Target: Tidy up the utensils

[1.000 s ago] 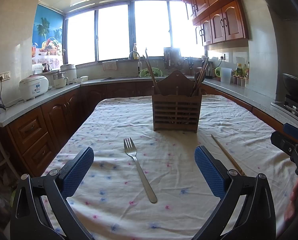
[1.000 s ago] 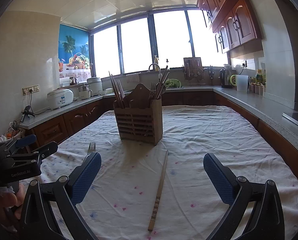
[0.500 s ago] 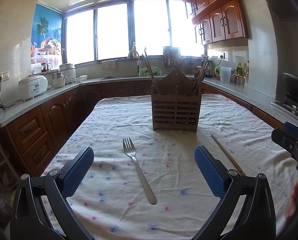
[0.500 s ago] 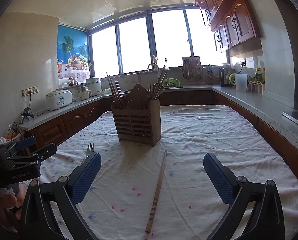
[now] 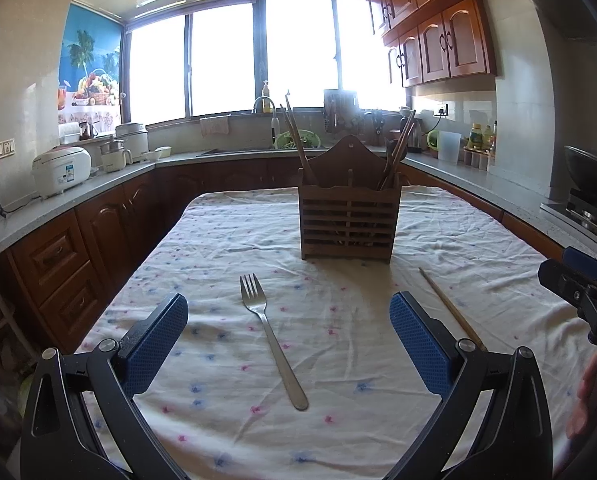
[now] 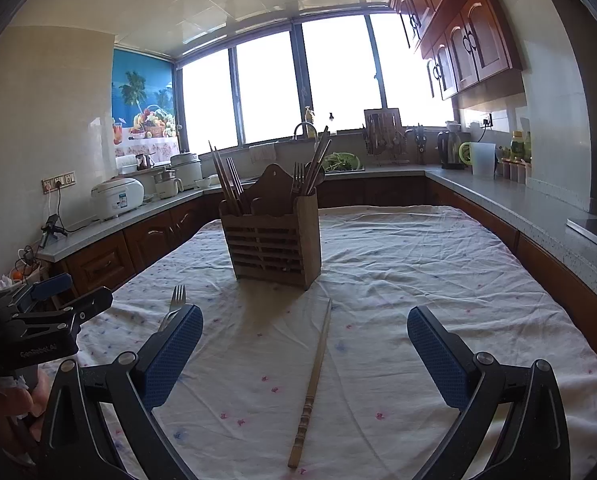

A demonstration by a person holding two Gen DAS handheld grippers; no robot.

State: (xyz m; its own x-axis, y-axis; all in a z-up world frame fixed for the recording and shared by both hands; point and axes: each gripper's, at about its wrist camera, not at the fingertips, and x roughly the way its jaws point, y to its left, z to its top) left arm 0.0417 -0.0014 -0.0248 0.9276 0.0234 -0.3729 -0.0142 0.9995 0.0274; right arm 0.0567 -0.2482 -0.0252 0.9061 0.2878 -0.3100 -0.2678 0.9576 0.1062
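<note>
In the left wrist view the left gripper (image 5: pixel 288 342) is spread wide and holds nothing; the fork (image 5: pixel 272 336) lies on the tablecloth (image 5: pixel 218 248) at frame centre between its blue pads, tines toward the wooden utensil holder (image 5: pixel 348 220) above it. The right gripper (image 6: pixel 304 354) is also spread and empty, with a single chopstick (image 6: pixel 313 380) lying lengthwise at lower centre

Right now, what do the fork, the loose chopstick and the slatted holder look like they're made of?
Fork: likely stainless steel, grey and shiny.
Chopstick: looks like wood or bamboo, tan, matte, with a turned handle end.
Holder: brown wood, slatted, dull finish.
</note>
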